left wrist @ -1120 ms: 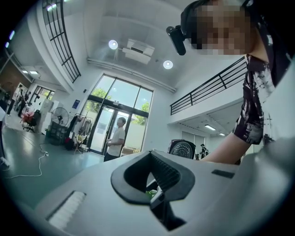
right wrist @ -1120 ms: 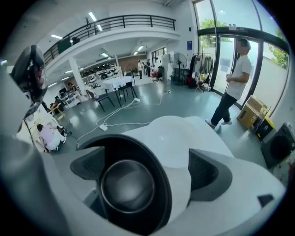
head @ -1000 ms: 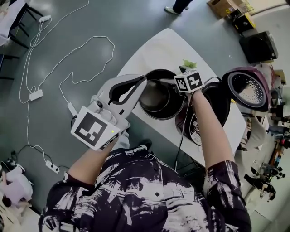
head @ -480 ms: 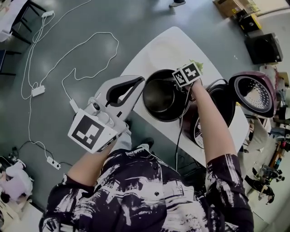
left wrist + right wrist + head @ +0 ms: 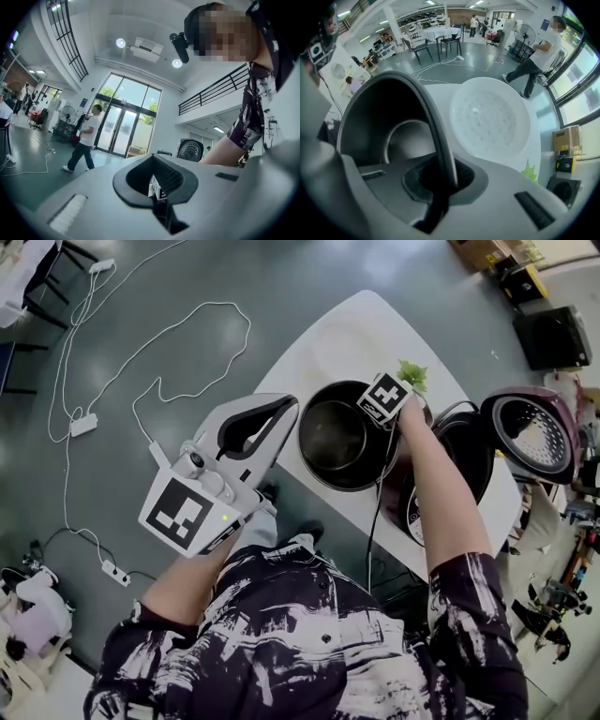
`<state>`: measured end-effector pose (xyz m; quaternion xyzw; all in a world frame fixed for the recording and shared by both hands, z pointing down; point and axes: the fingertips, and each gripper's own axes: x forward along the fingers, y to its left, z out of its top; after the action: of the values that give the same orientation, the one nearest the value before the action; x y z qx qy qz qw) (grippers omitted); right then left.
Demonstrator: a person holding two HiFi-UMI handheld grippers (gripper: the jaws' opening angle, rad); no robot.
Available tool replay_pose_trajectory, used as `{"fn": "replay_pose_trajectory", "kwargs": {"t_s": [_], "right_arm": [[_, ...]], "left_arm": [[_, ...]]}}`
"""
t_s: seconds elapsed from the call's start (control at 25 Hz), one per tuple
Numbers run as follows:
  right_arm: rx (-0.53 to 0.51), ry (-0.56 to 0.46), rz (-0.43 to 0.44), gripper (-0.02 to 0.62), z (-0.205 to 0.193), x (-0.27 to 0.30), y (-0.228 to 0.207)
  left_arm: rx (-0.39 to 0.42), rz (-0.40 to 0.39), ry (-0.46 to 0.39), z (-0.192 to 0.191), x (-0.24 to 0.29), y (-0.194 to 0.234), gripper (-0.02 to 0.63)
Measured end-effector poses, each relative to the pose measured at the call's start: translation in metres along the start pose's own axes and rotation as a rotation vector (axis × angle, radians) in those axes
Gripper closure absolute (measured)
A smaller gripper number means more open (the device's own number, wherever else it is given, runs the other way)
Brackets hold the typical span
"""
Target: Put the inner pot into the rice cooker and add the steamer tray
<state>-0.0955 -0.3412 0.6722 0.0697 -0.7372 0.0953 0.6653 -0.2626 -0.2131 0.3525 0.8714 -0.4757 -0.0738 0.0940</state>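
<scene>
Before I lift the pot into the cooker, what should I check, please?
1. Right tongs closed on the pot rim: ok.
2. Pot empty: ok.
3. Lid of cooker open: ok.
4. Cooker cavity free: cannot tell, the arm covers part of it.
5. Tray not in pot: ok.
6. Left tongs hold nothing: ok.

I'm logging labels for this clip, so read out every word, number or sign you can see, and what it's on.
No text is readable.
Control panel of the rice cooker: print too small.
Marker cubes: black-and-white square patterns, no letters.
Blue wall sign: too blurred.
Cardboard box: nothing legible.
</scene>
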Motion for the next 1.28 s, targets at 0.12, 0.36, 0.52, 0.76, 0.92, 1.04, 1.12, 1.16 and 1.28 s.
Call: {"fn": "replay_pose_trajectory", "kwargs": {"t_s": [0.12,0.36,0.52,0.76,0.92,1.04,1.12,1.16,1.28], "right_arm": [[0.001,-0.002,0.003,0.598,-0.002,-0.001,0.002],[0.071,-0.037,0.037,0.598,-0.007,-0.008,0.008],[0.141,-0.075,0.051,0.597,-0.004,-0.017,0.004],[0.230,-0.124,0.056,0.595,0.000,-0.034,0.003],[0.264,-0.168,0.057,0.594,0.007,-0.056,0.003],[0.274,-0.195,0.047,0.594,0.008,-0.084,-0.003],[0.304,-0.216,0.030,0.594,0.001,-0.108,-0.010],[0.326,-0.229,0.020,0.594,-0.004,-0.121,-0.014],[0.399,-0.267,-0.006,0.592,-0.022,-0.161,-0.021]], "left_arm": [[-0.001,-0.004,0.000,0.001,0.001,-0.002,0.601],[-0.007,-0.016,-0.002,0.000,0.001,-0.007,0.601],[-0.005,-0.033,-0.006,0.003,0.006,-0.013,0.601],[0.009,-0.056,-0.013,0.010,0.008,-0.022,0.601],[0.017,-0.067,-0.017,0.018,0.008,-0.027,0.601],[0.026,-0.084,-0.025,0.025,0.017,-0.035,0.601],[0.035,-0.113,-0.034,0.031,0.027,-0.046,0.601],[0.040,-0.131,-0.039,0.035,0.033,-0.052,0.601],[0.054,-0.183,-0.056,0.049,0.044,-0.070,0.601]]}}
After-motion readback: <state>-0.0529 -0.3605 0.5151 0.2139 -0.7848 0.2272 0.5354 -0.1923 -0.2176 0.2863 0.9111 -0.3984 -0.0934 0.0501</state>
